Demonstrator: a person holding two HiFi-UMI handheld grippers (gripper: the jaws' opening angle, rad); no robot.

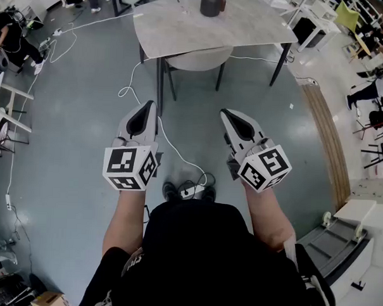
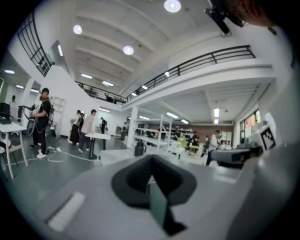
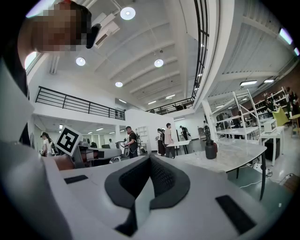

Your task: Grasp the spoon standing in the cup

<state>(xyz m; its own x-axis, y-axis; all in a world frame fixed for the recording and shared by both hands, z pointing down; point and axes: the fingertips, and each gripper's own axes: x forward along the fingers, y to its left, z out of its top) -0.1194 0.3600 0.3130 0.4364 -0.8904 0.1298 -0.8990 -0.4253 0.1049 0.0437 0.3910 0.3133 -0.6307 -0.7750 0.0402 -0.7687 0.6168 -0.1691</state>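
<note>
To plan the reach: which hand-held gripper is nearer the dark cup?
Right, slightly. Both are short of the dark cup; the right hand-held gripper almost faces it, the left hand-held gripper sits further left.

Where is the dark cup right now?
In the head view the dark cup stands at the top centre, on the far side of the pale table, well beyond the left gripper and the right gripper.

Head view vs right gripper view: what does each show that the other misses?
Only the head view: the marker cube on the right gripper, the person's shoes, and the chair tucked under the marble table. Only the right gripper view: ceiling lights, the balcony railing, and people standing far back. Both: the right gripper, shut and empty, and the marble table with the dark cup on it.
</note>
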